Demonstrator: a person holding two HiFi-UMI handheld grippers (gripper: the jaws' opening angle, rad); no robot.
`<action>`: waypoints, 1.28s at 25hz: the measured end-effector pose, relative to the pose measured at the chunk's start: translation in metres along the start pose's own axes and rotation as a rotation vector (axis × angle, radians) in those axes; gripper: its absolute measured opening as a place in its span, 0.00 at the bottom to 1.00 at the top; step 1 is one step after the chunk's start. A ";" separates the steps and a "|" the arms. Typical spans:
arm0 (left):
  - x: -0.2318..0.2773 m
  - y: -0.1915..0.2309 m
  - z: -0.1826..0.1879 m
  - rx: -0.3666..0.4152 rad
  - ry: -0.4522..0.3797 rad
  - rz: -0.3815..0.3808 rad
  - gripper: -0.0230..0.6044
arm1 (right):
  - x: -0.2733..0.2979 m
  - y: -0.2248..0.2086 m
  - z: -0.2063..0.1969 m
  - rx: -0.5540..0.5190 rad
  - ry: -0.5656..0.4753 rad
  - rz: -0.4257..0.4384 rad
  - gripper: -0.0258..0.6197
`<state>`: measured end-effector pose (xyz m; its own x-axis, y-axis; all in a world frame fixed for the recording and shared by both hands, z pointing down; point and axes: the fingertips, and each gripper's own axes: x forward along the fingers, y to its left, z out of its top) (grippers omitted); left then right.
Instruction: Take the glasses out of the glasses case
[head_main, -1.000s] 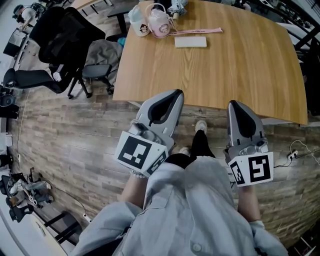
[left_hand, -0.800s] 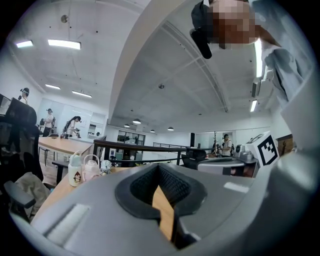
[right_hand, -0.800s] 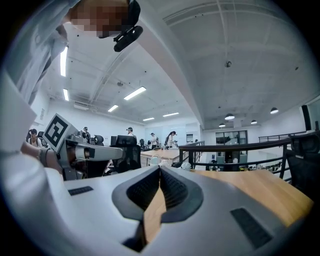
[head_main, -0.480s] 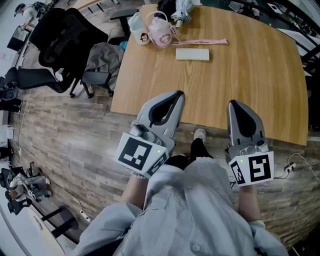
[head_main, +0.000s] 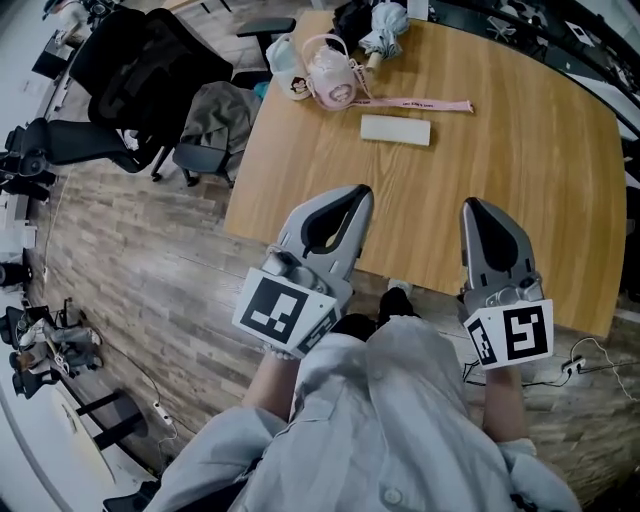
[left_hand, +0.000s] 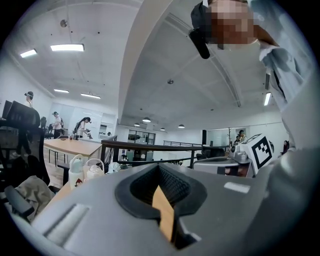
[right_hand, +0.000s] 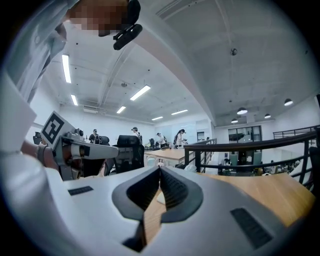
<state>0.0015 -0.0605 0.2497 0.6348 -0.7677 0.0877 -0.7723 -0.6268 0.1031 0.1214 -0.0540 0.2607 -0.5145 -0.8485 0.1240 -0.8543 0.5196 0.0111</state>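
A flat white glasses case (head_main: 395, 130) lies shut on the far part of the wooden table (head_main: 520, 170). Both grippers are held side by side at the table's near edge, pointing level toward it. My left gripper (head_main: 358, 190) reaches just over the edge, well short of the case, with its jaws shut and nothing between them (left_hand: 159, 166). My right gripper (head_main: 472, 204) is also shut and holds nothing (right_hand: 160, 167). The glasses themselves are not in sight.
Beyond the case stand a pink lidded cup (head_main: 332, 72), a white cup with a cartoon print (head_main: 288, 60), a pink strap (head_main: 420, 103) and a folded umbrella (head_main: 385, 20). A black office chair (head_main: 130, 70) and a stool with grey clothing (head_main: 215, 110) stand left of the table.
Both grippers have moved forward together, from over the floor to the table's near edge. Their jaws have stayed shut.
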 end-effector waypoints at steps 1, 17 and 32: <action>0.004 0.001 -0.001 -0.003 0.002 0.007 0.04 | 0.003 -0.004 -0.001 -0.002 0.002 0.009 0.04; 0.061 0.000 -0.003 -0.031 0.034 0.045 0.04 | 0.021 -0.055 -0.012 0.022 0.021 0.059 0.04; 0.079 0.032 -0.015 -0.059 0.072 0.023 0.04 | 0.038 -0.064 -0.026 0.024 0.068 0.006 0.04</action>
<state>0.0273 -0.1392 0.2750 0.6184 -0.7690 0.1619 -0.7855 -0.5984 0.1579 0.1587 -0.1169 0.2904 -0.5138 -0.8364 0.1910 -0.8534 0.5211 -0.0138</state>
